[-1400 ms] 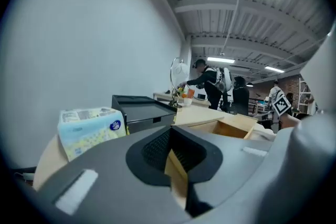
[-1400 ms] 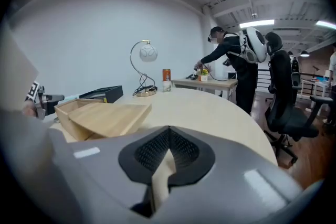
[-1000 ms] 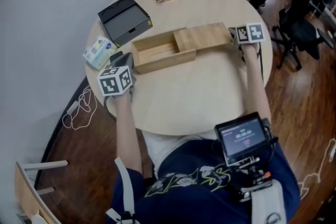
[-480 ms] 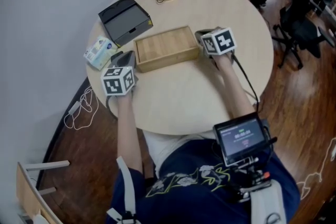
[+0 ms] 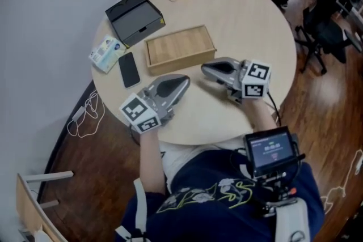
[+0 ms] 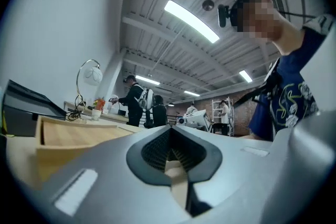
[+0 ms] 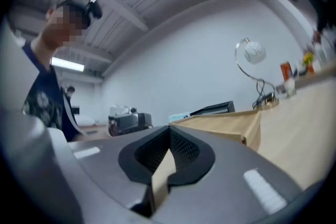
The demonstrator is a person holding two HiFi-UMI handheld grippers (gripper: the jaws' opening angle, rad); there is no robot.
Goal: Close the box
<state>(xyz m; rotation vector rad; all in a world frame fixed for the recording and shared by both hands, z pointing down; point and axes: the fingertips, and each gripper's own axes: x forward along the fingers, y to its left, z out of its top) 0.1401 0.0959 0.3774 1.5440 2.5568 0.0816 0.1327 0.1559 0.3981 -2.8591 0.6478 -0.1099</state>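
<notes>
Box (image 5: 180, 48) sits mid-table (image 5: 249, 14), lid looks flush, left gripper (image 5: 181, 83) and right gripper (image 5: 206, 68) lie just in front of it, jaws together and empty, so I'd only check the lid's seated, no more pushing

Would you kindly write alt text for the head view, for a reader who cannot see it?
A closed wooden box sits on a round table; the left gripper and right gripper lie nearer the person, both clear of it. A phone and black tray lie beside it.
</notes>
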